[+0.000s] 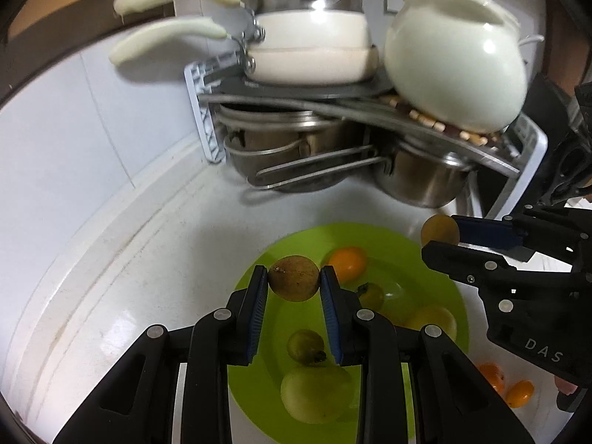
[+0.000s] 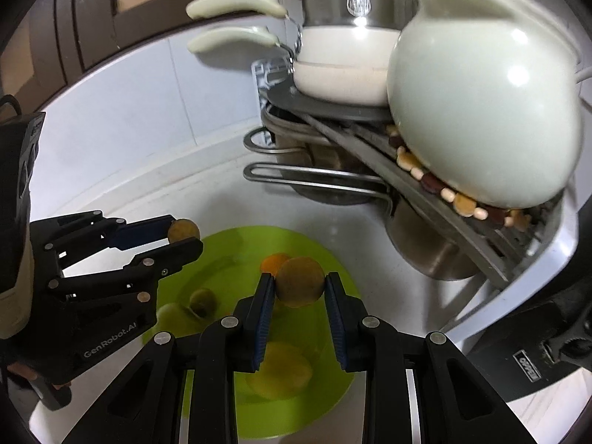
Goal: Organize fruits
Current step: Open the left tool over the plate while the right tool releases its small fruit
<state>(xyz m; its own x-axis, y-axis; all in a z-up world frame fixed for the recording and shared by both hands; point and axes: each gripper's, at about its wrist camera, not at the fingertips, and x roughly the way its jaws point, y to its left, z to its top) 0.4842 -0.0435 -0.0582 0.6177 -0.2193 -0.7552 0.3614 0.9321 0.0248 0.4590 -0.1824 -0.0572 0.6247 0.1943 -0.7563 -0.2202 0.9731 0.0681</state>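
Note:
A green plate (image 1: 259, 259) on the white counter holds an orange fruit (image 1: 347, 262), small green fruits (image 1: 305, 346) and a pale green pear-like fruit (image 1: 314, 394). My left gripper (image 1: 294, 277) is shut on a round brown fruit (image 1: 293, 277) above the plate; it also shows in the right wrist view (image 2: 184, 235). My right gripper (image 2: 299, 286) is shut on another round brown fruit (image 2: 300, 286) above the green plate (image 2: 333, 270); it appears in the left wrist view (image 1: 444, 236) with its brown fruit (image 1: 439, 230).
A dish rack (image 1: 207, 125) with steel pots, cream pans (image 1: 307, 48) and a pale jug (image 1: 455, 59) stands behind the plate. Two small orange fruits (image 1: 518, 392) lie on the counter right of the plate. A white tiled wall (image 1: 74, 118) is at left.

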